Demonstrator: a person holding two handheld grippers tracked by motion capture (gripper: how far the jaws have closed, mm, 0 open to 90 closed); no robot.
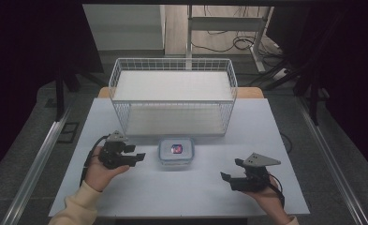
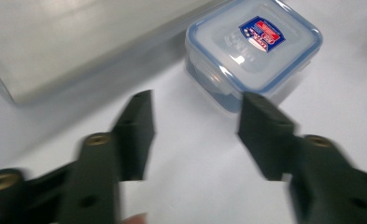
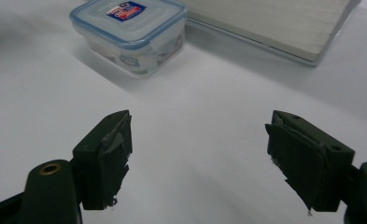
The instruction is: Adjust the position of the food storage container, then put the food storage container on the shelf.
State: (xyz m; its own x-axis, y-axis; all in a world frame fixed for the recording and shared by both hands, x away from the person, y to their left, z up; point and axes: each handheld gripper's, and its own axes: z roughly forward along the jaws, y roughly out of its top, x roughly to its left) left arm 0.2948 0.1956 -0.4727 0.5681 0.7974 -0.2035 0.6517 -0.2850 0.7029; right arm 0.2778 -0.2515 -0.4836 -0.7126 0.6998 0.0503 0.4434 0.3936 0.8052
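A small clear food container (image 1: pixel 176 151) with a blue-rimmed lid and a red and blue label stands on the white table, just in front of the wire basket. My left gripper (image 1: pixel 137 152) is held to its left, jaws pointing at it. In the left gripper view the jaws (image 2: pixel 195 112) stand apart with nothing between them, and the container (image 2: pixel 253 44) lies just beyond the right jaw. My right gripper (image 1: pixel 229 169) hovers at the front right, well away from the container. Its jaws (image 3: pixel 200 135) are open and empty, and the container (image 3: pixel 127 32) sits farther off at the upper left.
A white wire basket (image 1: pixel 172 61) with a pale flat base (image 2: pixel 55 42) stands at the back middle of the table (image 1: pixel 181 192). Its base edge (image 3: pixel 274 23) runs close behind the container. Beyond the table are a desk frame and cables on the floor.
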